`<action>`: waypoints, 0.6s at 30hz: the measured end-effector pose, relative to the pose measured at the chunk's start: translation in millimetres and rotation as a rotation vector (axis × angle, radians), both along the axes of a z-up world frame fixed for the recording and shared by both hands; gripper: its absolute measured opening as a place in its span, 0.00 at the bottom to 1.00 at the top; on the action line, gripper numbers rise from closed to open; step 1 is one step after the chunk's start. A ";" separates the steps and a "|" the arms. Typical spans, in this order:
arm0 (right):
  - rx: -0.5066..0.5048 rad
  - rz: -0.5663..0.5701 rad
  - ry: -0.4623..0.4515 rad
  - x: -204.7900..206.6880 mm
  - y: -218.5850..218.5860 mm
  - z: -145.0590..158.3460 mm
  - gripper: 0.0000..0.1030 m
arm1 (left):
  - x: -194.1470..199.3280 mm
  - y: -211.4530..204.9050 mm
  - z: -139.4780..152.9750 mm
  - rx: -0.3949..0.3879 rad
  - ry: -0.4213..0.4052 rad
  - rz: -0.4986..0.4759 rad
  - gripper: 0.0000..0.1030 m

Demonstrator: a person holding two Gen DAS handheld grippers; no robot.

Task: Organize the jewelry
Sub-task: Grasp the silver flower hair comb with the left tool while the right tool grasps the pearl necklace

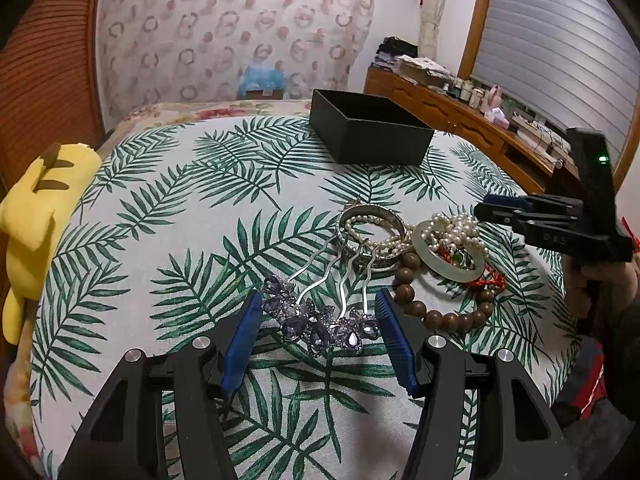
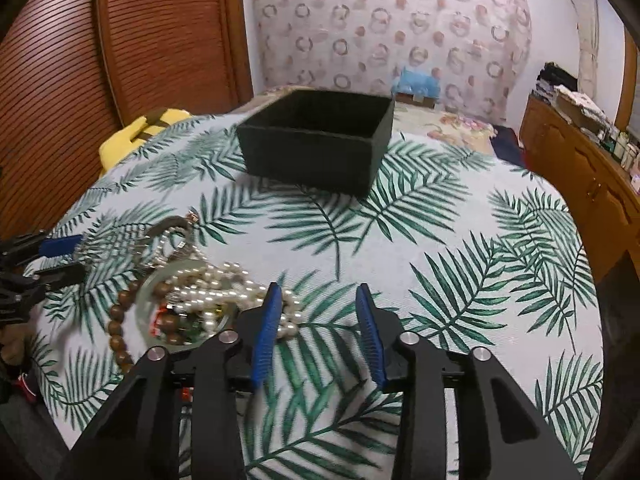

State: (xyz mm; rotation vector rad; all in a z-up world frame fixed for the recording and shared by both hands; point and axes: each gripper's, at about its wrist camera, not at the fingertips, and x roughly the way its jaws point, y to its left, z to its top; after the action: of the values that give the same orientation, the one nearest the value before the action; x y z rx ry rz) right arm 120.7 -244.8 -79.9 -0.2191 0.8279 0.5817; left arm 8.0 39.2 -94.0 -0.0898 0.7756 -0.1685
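**Both grippers spread over the jewelry pile**

Our left gripper [image 1: 319,322] gapes wide, its blue pads flanking the purple-gemmed hair comb [image 1: 320,326] without touching it. Our right gripper [image 2: 318,312] is spread too, nothing between its fingers, the pearl strand [image 2: 224,292] just left of them. Behind the pile sits the black box [image 2: 316,142], well apart on the leaf-print cloth [image 2: 460,248].

On the worktop [image 1: 168,208], the box [image 1: 370,130] is set behind the jewelry pile [image 1: 432,252], with the hairpin [image 1: 320,320] nearest, apparently touching the bangle [image 1: 372,236].
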 end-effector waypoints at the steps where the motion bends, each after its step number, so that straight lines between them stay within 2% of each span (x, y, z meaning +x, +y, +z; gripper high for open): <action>1: -0.008 0.012 0.017 2.6 1.5 -2.9 0.36 | 0.0 -0.5 1.0 0.001 -0.005 -0.001 0.54; 6: -0.026 0.052 0.038 8.6 9.6 -6.5 0.35 | 0.1 -5.1 12.9 0.000 -0.044 -0.013 0.54; 10: -0.054 0.089 0.042 8.2 21.6 -8.8 0.24 | 3.7 -10.9 23.7 0.009 -0.073 -0.029 0.54; 14: -0.075 0.114 0.042 8.4 31.7 -10.9 0.21 | 9.9 -18.1 29.0 0.022 -0.083 -0.043 0.54; 16: -0.058 0.127 0.056 10.3 31.6 -11.0 0.12 | 13.8 -19.6 28.3 0.025 -0.082 -0.046 0.54; 18: -0.059 0.130 0.048 8.9 31.5 -10.3 0.09 | 15.4 -20.5 29.5 0.026 -0.086 -0.047 0.54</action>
State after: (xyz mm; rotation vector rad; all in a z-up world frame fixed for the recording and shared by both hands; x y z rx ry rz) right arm 129.6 -213.3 -90.1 -0.3153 0.8830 0.6867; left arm 23.4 18.7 -64.5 -0.0399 0.6942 -0.2053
